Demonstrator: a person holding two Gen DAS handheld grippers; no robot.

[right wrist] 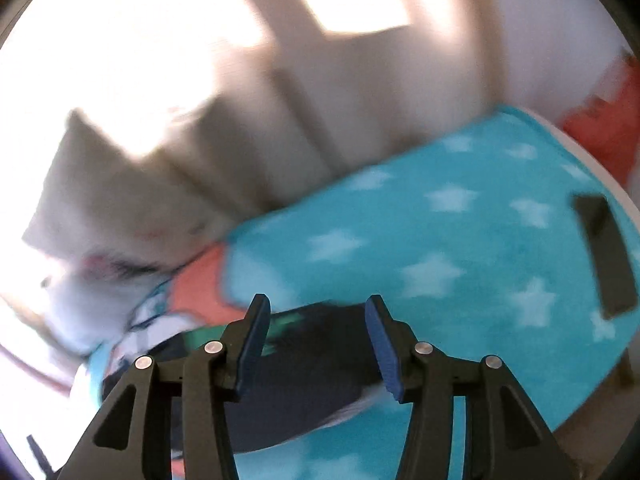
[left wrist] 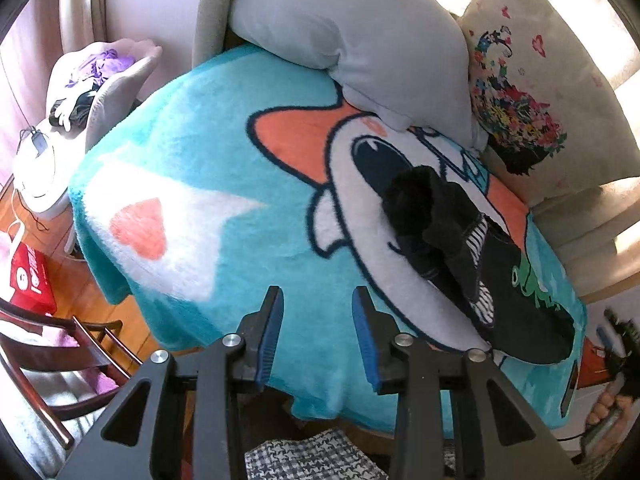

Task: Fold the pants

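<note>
Lying on the turquoise cartoon blanket (left wrist: 208, 152): dark pants (left wrist: 480, 256), bunched at the far end near the grey pillow (left wrist: 360, 40), stretching flatter toward the near right edge, long axis running diagonally from upper left to lower right in the left wrist view. Hovering over bare blanket, left gripper (left wrist: 318, 300), jaws partly apart, gripping nothing, pants sitting well off to its right and slightly ahead. Hanging right above the near end of the pants (right wrist: 304, 380), right gripper (right wrist: 316, 308), jaws standing wider, nothing pinched between the pads, dark cloth showing through the gap below; view blurred, so contact not being judged. Looking like the right hand being much the nearer; probably needing a reach rightward across the blanket from the left before any grab at the bunched far end.
</note>
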